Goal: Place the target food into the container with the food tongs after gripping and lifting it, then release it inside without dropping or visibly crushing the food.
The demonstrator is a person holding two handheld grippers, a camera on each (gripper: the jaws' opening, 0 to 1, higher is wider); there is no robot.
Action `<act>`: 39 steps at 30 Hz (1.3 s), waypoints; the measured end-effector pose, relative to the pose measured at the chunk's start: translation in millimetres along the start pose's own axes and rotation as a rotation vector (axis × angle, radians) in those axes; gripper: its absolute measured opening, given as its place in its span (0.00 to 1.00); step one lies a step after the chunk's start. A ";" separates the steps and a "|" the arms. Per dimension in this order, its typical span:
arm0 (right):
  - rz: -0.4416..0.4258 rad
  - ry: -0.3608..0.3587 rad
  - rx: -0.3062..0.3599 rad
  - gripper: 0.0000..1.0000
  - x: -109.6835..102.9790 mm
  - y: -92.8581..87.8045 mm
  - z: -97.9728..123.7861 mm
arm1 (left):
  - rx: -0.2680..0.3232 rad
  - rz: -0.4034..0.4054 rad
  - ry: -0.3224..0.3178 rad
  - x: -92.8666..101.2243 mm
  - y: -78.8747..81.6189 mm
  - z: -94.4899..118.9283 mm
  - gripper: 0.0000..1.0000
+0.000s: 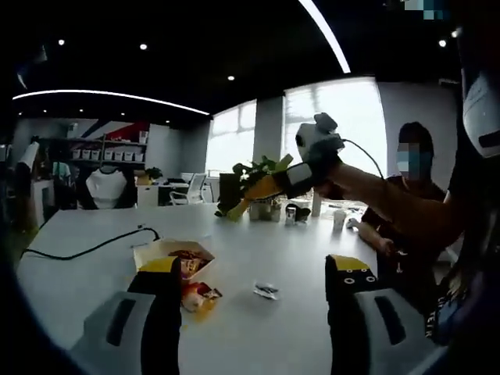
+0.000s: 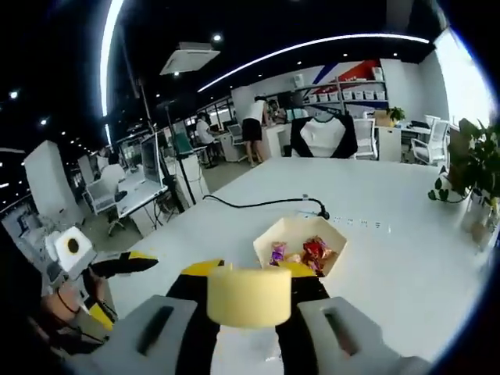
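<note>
Left gripper view, own gripper: the left gripper [image 1: 256,289] is hovering over the white table [image 1: 94,242] with its two black, yellow-tipped jaws standing wide apart and nothing between them.
Left gripper view, container: one pale hexagonal container [image 1: 173,254] is sitting on the table toward its near edge, just beyond the left jaw, with wrapped sweets inside.
Left gripper view, loose items: one red-and-yellow wrapped snack [image 1: 200,295] is lying just beside the container on its near side; one small clear wrapper [image 1: 266,291] is lying apart from it, between the jaws.
Left gripper view, other gripper: the right gripper [image 1: 258,190] is being held up in a person's hand above the far part of the table.
Left gripper view, surroundings: one black cable [image 1: 86,248] is trailing across the left side of the table; one seated person [image 1: 406,211] is at the right edge; potted plants [image 1: 254,178] are standing at the far edge.
Right gripper view, own gripper: the right gripper [image 2: 248,301] is pinching one pale yellow cylindrical piece of food [image 2: 248,296] between its two jaws, lifted above the table [image 2: 391,203].
Right gripper view, container: the container [image 2: 301,244] is lying just beyond the held food, apart from it, with several coloured wrapped sweets inside.
Right gripper view, other gripper: the left gripper [image 2: 117,269] is showing at the lower left, off the table's edge.
Right gripper view, cable: the cable [image 2: 266,204] is running along the table beyond the container.
</note>
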State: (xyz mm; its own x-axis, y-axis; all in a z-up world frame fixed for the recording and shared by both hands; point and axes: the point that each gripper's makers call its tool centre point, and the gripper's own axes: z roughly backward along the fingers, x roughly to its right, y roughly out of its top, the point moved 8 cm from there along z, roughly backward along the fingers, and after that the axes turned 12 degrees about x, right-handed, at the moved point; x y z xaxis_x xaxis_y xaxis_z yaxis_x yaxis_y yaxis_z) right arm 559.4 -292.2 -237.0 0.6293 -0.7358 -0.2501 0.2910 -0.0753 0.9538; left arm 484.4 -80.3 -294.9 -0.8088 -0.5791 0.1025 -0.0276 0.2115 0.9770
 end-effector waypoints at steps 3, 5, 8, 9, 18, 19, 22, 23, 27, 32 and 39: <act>-0.014 0.019 0.016 0.21 -4.4 -3.6 12.7 | 0.029 0.040 -0.041 3.0 2.1 -8.3 0.73; -0.010 0.020 0.027 0.21 -7.6 -6.3 20.4 | 0.053 0.070 -0.073 5.9 4.6 -13.1 0.66; -0.020 0.048 0.047 0.21 -13.2 -8.5 27.7 | 0.085 0.166 -0.130 8.2 2.6 -20.6 0.61; -0.021 0.088 0.078 0.21 -17.0 -8.7 29.5 | 0.094 0.186 -0.131 6.1 1.0 -22.8 0.60; -0.033 0.226 0.142 0.21 -28.2 -22.2 36.1 | 0.186 0.392 -0.239 -7.5 -0.8 -43.3 0.51; -0.060 0.234 0.147 0.21 -28.5 -24.1 36.5 | 0.192 0.392 -0.242 -8.3 -1.6 -46.0 0.51; -0.071 0.247 0.149 0.21 -29.4 -27.9 38.2 | 0.241 0.457 -0.294 -1.1 2.6 -53.6 0.45; -0.073 0.249 0.153 0.21 -29.2 -28.5 38.8 | 0.249 0.474 -0.312 1.8 3.7 -54.6 0.40; -0.136 0.272 0.179 0.22 -28.7 -28.2 43.8 | 0.273 0.533 -0.373 13.4 3.8 -59.6 0.26; -0.166 0.289 0.205 0.22 -28.1 -26.4 49.7 | 0.262 0.540 -0.353 20.0 -1.1 -63.5 0.29; -0.184 0.325 0.204 0.22 -30.0 -29.7 52.0 | 0.249 0.629 -0.424 32.5 -4.4 -68.1 0.09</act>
State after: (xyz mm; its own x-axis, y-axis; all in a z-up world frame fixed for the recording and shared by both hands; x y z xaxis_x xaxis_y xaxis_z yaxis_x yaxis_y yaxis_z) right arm 494.5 -303.0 -249.1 0.7842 -0.4493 -0.4280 0.2919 -0.3417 0.8934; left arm 498.2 -153.7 -283.1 -0.8694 0.0453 0.4921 0.4183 0.5978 0.6839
